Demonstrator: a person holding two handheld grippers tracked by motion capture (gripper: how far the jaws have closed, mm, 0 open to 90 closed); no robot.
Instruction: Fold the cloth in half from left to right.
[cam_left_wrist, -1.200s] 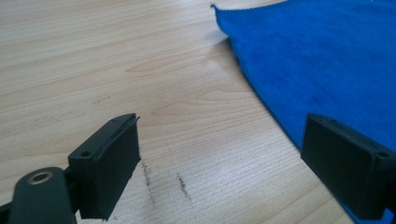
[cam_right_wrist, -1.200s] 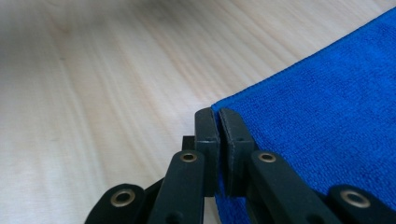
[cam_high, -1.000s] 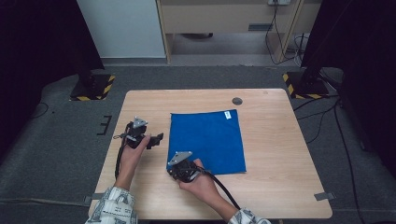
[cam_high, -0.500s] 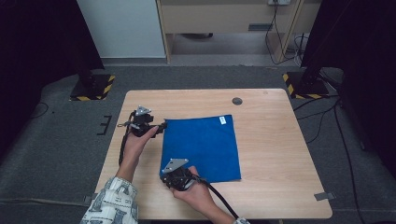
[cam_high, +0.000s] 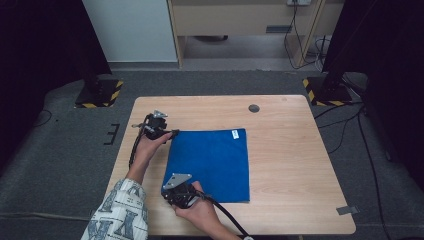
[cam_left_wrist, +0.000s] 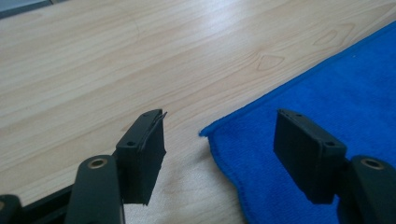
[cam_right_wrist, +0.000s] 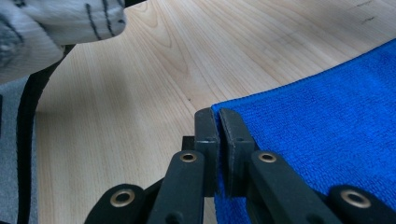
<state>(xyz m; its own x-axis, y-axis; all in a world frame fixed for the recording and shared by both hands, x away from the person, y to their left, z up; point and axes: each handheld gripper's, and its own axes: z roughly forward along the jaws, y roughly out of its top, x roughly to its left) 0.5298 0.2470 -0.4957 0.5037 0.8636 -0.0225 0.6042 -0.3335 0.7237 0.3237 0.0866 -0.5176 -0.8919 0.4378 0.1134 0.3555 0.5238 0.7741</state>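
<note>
Claw states differ between my two hands. My right claw (cam_right_wrist: 218, 122) is clamped on the near left corner of the blue microfibre cloth (cam_high: 212, 162), its jaws pressed together with only the fabric edge between them. My left claw (cam_left_wrist: 231, 140) stands part open astride the far left corner; its jaws have just been closing, yet in the left gripper view the pads do not touch the fabric. The corner lies flat on the bench (cam_high: 290, 150) between them, nearer the right-hand jaw.

The cloth lies spread flat at the middle of the wooden bench, its white label (cam_high: 235, 133) at the far right corner. In the high view my left claw (cam_high: 170, 133) sits at the far left corner and my right claw (cam_high: 172, 192) at the near left one.

Risks, as I judge them:

1. The left jaws may close on air or on a few fibres of hem, because the corner lies low against the wood and off centre in the gap. A lift would then raise one corner alone and the cloth would sag and twist.
2. The lower jaw may push the corner along instead of sliding under it, bunching the edge.
3. The right grip holds very little fabric; a sharp pull may strip it out.
4. Uneven motion of my hands would skew any fold.
</note>
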